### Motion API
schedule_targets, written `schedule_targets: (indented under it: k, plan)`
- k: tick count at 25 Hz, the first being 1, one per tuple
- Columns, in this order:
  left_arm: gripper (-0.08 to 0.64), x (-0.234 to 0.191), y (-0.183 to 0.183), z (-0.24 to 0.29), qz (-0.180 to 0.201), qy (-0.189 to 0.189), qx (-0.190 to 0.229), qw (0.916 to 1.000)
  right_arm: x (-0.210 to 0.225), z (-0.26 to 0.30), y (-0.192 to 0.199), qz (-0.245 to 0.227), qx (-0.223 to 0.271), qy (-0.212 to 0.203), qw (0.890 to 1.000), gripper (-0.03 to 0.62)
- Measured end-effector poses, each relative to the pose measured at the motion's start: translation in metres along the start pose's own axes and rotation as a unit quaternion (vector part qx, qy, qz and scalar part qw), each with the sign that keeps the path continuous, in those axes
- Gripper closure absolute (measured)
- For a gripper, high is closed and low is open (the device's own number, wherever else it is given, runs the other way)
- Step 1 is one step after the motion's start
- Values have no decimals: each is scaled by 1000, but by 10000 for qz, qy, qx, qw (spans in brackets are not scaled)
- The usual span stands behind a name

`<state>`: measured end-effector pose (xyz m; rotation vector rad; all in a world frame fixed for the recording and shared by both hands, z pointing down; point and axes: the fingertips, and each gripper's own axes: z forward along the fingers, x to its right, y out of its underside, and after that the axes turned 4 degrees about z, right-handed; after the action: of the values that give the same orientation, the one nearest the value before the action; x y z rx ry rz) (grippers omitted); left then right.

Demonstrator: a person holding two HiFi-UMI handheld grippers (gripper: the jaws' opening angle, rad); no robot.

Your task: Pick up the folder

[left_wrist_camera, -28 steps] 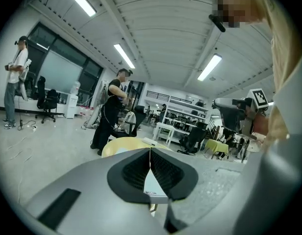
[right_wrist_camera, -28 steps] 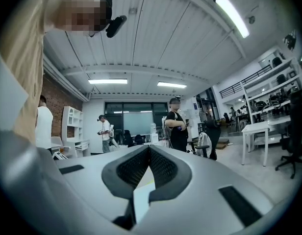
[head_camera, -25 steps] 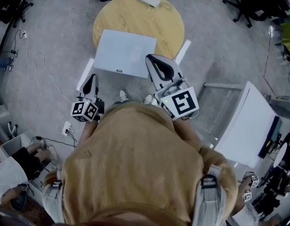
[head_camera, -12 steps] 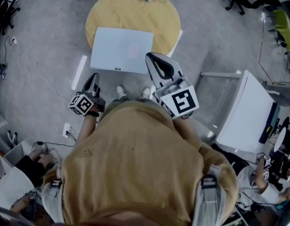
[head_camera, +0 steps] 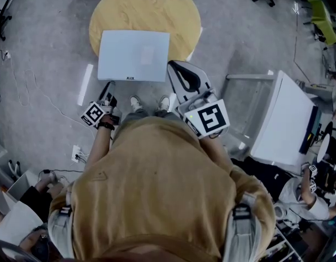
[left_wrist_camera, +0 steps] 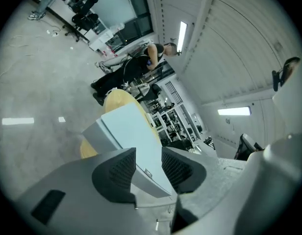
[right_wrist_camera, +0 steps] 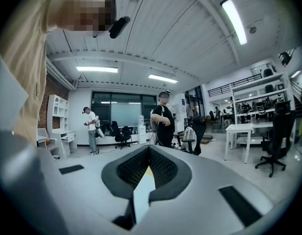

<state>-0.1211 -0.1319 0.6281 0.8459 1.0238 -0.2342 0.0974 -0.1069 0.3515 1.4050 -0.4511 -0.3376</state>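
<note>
While the closed folder [head_camera: 133, 55] lies on the round worktop [head_camera: 149, 12], the left hand-held gripper [left_wrist_camera: 148, 155] has its jaws just opening and framing the folder's corner; the right hand-held gripper [right_wrist_camera: 149, 151] has its jaws pressed together.

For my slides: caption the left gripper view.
Left gripper, its jaws just opening, straddles a corner of the folder, ungripped, on the round table.

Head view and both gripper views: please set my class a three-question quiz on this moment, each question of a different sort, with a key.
1. True or false: the pale blue-grey rectangular folder lies on the round wooden table.
2. Whose jaws are together? A) left gripper B) right gripper
3. Fill in: the thing showing between the left gripper's jaws is the ____.
Key: 1 true. 2 B. 3 folder; those jaws stand apart, having just been opening, with the pads not pressing it.
</note>
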Motion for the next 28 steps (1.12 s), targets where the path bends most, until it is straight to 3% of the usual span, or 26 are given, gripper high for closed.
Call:
schedule_targets:
  k: [7, 13, 17, 22, 24, 28]
  plan:
    - [299, -34, 18, 16, -924, -22, -1, 9957, 13, -10, 0, 29, -28, 311, 9995, 592]
    - [144, -64, 37, 38, -2018, -30, 73, 9794, 17, -14, 2, -6, -122, 428, 9990, 592]
    - [133, -72, 46, 56, -2221, -90, 71, 9750, 19, -13, -2, 34, -41, 543, 9985, 592]
    - [133, -86, 42, 68, -2150, -64, 194, 9764, 24, -18, -1, 23, -67, 755, 9971, 592]
    - [133, -86, 39, 74, -2251, 68, 195, 9741, 27, -18, 0, 21, -81, 852, 9963, 592]
    - [133, -68, 34, 89, -2697, 620, 196, 9608, 32, -23, 2, 36, -114, 1032, 9946, 592]
